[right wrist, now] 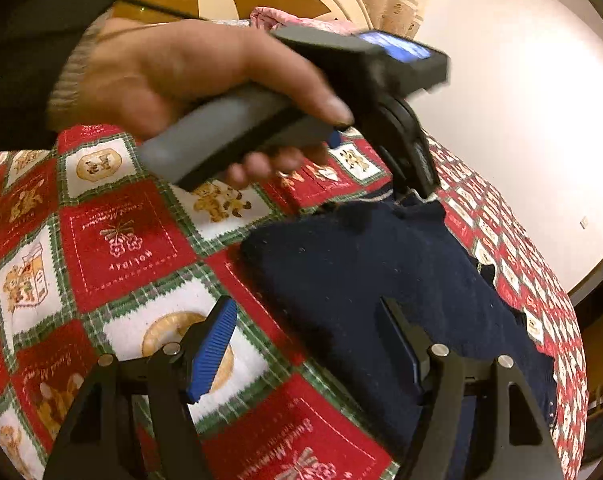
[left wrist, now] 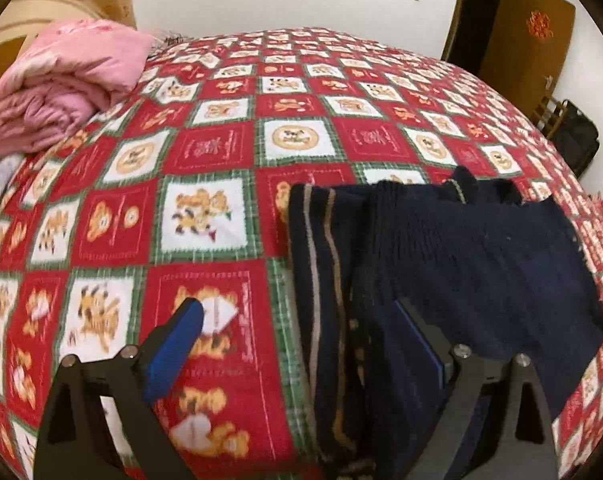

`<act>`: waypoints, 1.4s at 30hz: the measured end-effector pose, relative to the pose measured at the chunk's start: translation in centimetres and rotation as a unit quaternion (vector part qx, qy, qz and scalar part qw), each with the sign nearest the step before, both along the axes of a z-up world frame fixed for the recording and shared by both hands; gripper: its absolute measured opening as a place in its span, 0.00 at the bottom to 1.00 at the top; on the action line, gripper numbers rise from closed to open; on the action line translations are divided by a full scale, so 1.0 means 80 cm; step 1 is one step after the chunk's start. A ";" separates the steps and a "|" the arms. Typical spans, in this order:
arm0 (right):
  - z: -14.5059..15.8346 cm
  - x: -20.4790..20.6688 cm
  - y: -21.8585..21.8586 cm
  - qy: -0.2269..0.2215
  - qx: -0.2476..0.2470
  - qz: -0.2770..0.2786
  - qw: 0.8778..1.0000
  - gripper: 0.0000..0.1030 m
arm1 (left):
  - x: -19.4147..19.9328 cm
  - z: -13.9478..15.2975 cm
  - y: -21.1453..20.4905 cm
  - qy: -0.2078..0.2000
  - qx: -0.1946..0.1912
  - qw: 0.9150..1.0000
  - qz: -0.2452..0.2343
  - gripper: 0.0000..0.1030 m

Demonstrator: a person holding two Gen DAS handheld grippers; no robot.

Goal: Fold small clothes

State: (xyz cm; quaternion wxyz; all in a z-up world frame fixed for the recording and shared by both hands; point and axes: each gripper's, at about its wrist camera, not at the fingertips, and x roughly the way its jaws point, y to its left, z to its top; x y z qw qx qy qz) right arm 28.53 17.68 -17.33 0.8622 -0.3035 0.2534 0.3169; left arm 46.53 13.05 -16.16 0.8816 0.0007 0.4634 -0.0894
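Readable writing on the bed cover [left wrist: 221, 152] – "HOLIDAY" upside down in one red square, "Sweet Memories" probably in others, blurred. The cover is a red, white and green patchwork with teddy bears.

One navy knitted garment [left wrist: 461, 248] lies folded on the bed, toward its right edge in the left wrist view; two tan stripes run along its left border.

Two claws. The left claw [left wrist: 301, 312] hangs released, jaws wide – one blue pad [left wrist: 177, 348] over bare cover, the other over the knit, nothing pinched. The right claw [right wrist: 313, 336] is likewise released, one jaw over a white square, the other over the navy knit [right wrist: 361, 264], not gripping it.

In the right wrist view a hand [right wrist: 173, 72] in a dark sleeve holds the left tool's grey handle.

One pink quilt [left wrist: 57, 80] sits folded at the bed's far left. One brown door [left wrist: 513, 28] carries a red ornament, unreadable.
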 end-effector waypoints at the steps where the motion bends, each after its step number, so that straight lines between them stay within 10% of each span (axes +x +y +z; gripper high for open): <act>1: -0.001 0.000 0.003 -0.005 -0.002 -0.002 1.000 0.70 | 0.006 -0.002 -0.002 0.004 0.001 1.000 -0.004 0.93; 11: -0.021 -0.001 0.038 -0.013 -0.016 0.002 1.000 0.70 | 0.063 -0.020 -0.010 0.007 0.017 1.000 -0.017 0.94; 17: -0.029 0.006 0.045 -0.025 -0.023 -0.010 0.999 0.70 | 0.073 -0.039 -0.002 0.043 -0.075 0.996 -0.029 0.94; 21: -0.029 0.015 0.044 -0.015 -0.021 -0.010 1.000 0.51 | 0.069 -0.030 0.000 0.045 -0.147 0.986 -0.059 0.94; 31: -0.034 0.018 0.046 -0.031 -0.034 -0.015 0.999 0.51 | 0.066 -0.039 -0.029 -0.002 0.058 0.997 -0.042 0.94; 37: -0.037 0.020 0.046 -0.034 -0.035 -0.017 0.999 0.51 | 0.090 -0.053 0.004 0.052 -0.053 0.997 -0.036 0.94; 42: -0.033 0.027 0.046 -0.030 -0.032 -0.032 0.999 0.50 | 0.097 -0.053 -0.002 0.075 -0.045 0.994 -0.061 0.90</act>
